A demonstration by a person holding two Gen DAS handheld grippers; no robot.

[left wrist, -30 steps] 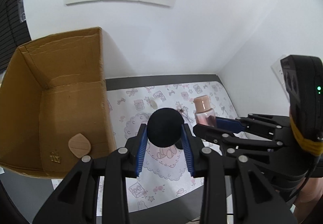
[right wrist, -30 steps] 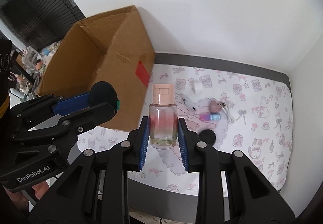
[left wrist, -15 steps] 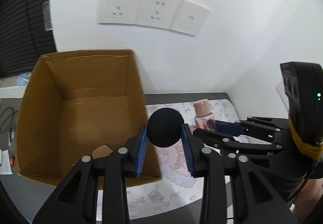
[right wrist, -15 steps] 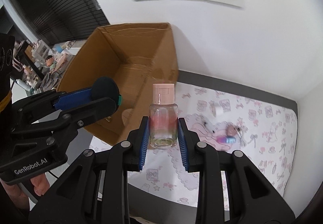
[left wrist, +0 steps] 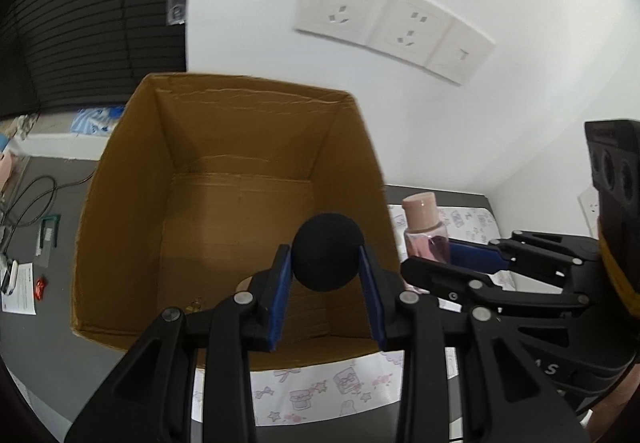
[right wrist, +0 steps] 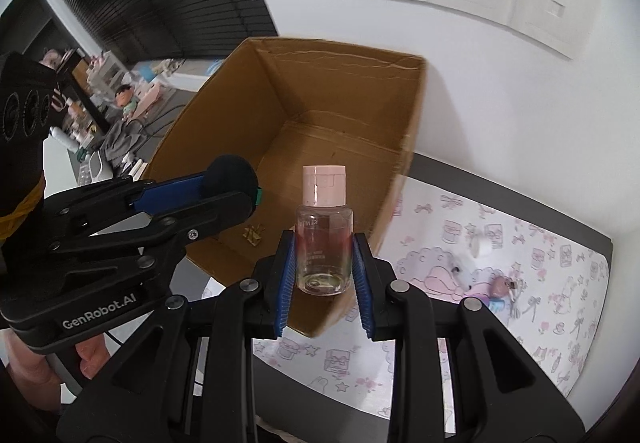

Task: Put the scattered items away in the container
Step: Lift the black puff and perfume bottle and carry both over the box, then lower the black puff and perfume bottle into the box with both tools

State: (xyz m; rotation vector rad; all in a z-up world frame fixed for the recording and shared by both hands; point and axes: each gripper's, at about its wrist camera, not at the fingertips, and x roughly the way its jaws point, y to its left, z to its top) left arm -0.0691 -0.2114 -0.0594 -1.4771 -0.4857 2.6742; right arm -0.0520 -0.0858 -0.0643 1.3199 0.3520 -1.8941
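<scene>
The left claw (left wrist: 327,275) is clamped on a black round puff (left wrist: 327,252), its blue pads pressed to both sides, and it hangs over the open mouth of the cardboard box (left wrist: 132,179). Just beside it, the right claw (right wrist: 324,275) grips a small clear bottle (right wrist: 324,239) with a pink cap, upright between the pads, above the box's near corner rather than squarely over the opening. To do this step well, I would carry each claw further in over the box floor, lower before letting go, and release one at a time so the two claws do not knock together. The bottle is hard and may bounce or tip, so a low drop suits it; the puff is soft and forgiving. Inside lies a small gold thing (right wrist: 253,233). Farther off, small items (right wrist: 500,289) wait on the patterned mat (right wrist: 560,307) covering the bench.
</scene>
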